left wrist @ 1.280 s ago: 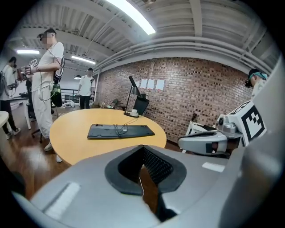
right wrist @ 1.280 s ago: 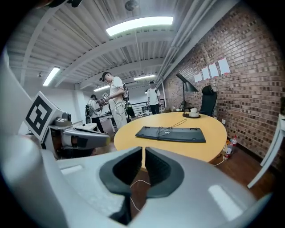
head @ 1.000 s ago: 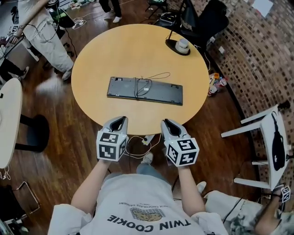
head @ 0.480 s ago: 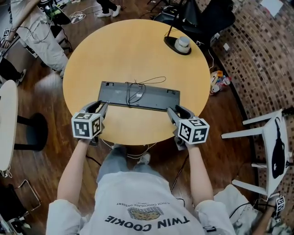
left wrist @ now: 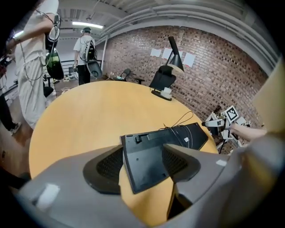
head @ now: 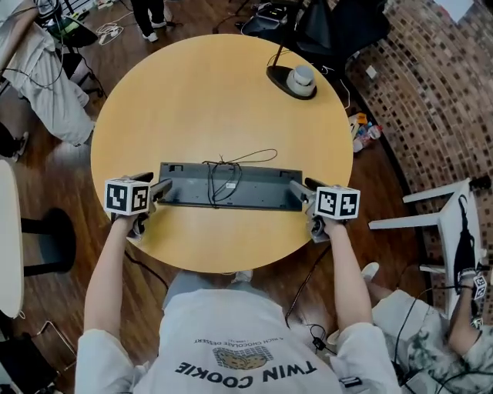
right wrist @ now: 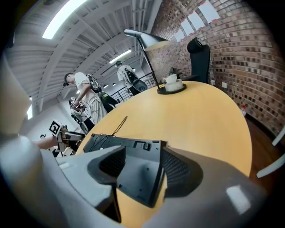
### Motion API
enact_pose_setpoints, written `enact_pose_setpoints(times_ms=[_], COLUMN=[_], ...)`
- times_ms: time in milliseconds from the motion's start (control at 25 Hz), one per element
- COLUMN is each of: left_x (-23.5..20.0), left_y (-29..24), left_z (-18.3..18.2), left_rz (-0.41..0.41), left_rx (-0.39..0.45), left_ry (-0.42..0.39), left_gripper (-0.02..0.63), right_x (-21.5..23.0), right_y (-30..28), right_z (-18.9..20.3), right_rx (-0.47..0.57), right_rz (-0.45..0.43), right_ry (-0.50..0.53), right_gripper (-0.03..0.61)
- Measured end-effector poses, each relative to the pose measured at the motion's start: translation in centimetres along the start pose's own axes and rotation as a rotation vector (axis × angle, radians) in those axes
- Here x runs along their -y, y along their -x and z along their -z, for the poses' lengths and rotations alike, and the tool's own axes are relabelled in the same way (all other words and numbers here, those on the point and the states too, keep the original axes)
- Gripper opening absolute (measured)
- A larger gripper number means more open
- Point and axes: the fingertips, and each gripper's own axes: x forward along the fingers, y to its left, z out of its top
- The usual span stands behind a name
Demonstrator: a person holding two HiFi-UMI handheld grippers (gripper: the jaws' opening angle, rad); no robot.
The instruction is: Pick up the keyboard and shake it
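A dark keyboard [head: 227, 187] lies underside up on the round yellow table [head: 231, 100], with its cable [head: 231, 163] looped over it. My left gripper [head: 158, 191] stands open at the keyboard's left end. In the left gripper view that end [left wrist: 164, 142] lies between the jaws of the left gripper [left wrist: 142, 156], with a sliver of table showing beside one pad. My right gripper [head: 297, 189] stands open at the right end. In the right gripper view the keyboard [right wrist: 133, 149] lies between the pads of the right gripper [right wrist: 140, 167].
A desk lamp's base with a cup [head: 296, 79] stands at the table's far right, and a black chair [head: 339, 23] is behind it. A white chair [head: 431, 208] stands at the right. People [head: 46, 69] stand at the far left.
Both grippers have moved forward from the table's near edge and apart, and each now straddles one end of the keyboard. The keyboard stays on the table.
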Motion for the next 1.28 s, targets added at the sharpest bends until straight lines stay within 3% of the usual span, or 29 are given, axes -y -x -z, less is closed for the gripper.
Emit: enact_pose_setpoints(times_ms=[320, 680, 840, 1040, 1280], left_x=[-2.0, -1.9, -1.9, -1.7, -1.5], left_y=[-4.5, -6.4, -7.0, -7.2, -6.1], left_z=[-0.6, -0.6, -0.3, -0.3, -0.8], left_rz=[0.099, 0.128, 0.137, 0.143, 0.117], left_rx=[-0.101, -0.176, -0.216, -0.222, -0.155], left_ry=[-0.010, -0.024, 0.015, 0.032, 0.026], left_gripper=[0.354, 0.364, 0.365, 0.351, 0.314], right_x=[2.2, 1.9, 1.7, 2.0, 1.9], right_y=[-3.3, -4.6, -5.1, -5.0, -4.3], right_z=[-0.4, -0.3, -0.5, -0.4, -0.7], right_rx=[-0.127, -0.229, -0.276, -0.321, -0.250], right_rz=[0.001, -0.022, -0.015, -0.022, -0.003], right_ry=[-0.020, 0.012, 0.018, 0.024, 0.031], right_gripper=[0.293, 0.293, 0.293, 0.289, 0.272])
